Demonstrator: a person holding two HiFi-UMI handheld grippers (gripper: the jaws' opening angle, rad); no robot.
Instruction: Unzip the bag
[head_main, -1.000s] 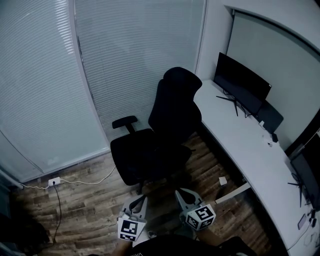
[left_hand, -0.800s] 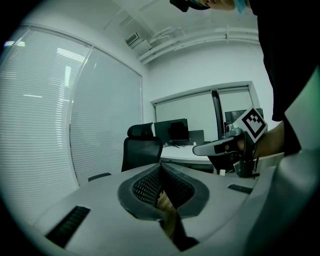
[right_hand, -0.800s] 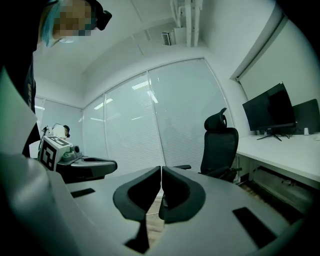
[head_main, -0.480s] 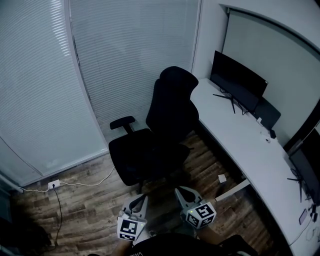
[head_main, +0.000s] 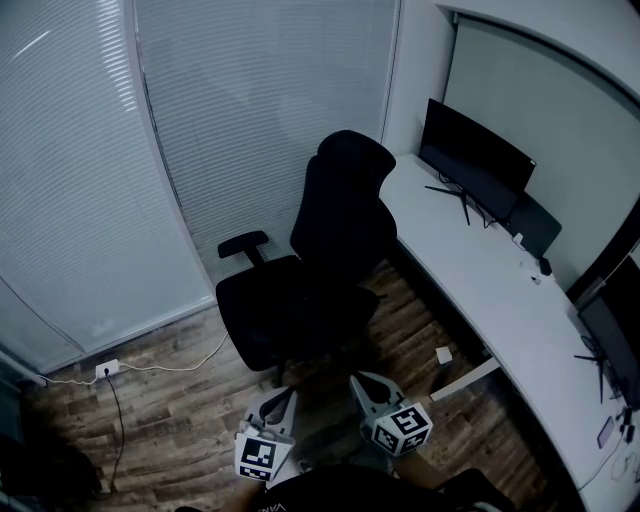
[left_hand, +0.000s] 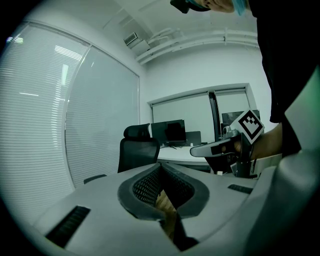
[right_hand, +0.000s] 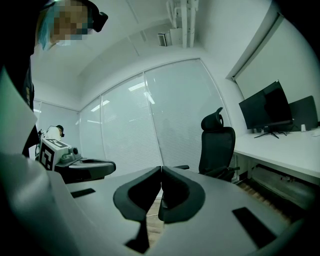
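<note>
No bag shows in any view. In the head view both grippers sit low, close to the person's body, and point forward over the wooden floor. My left gripper (head_main: 280, 398) is shut with nothing between its jaws, and its marker cube lies just behind it. My right gripper (head_main: 360, 384) is beside it, also shut and empty. In the left gripper view the left gripper (left_hand: 161, 166) has its pads touching, and the right gripper (left_hand: 201, 150) hangs off to the right. In the right gripper view the right gripper (right_hand: 161, 170) is closed, and the left gripper (right_hand: 102, 165) is at the left.
A black office chair (head_main: 320, 260) stands on the floor ahead of the grippers. A long white desk (head_main: 480, 290) with a dark monitor (head_main: 478, 160) runs along the right. White blinds (head_main: 230, 120) cover the far wall. A wall socket with a cable (head_main: 108, 367) and a small white box (head_main: 444, 356) are on the floor.
The head view has shifted a little, so the chair and desk sit slightly further left. Both grippers stay in the same place, shut.
</note>
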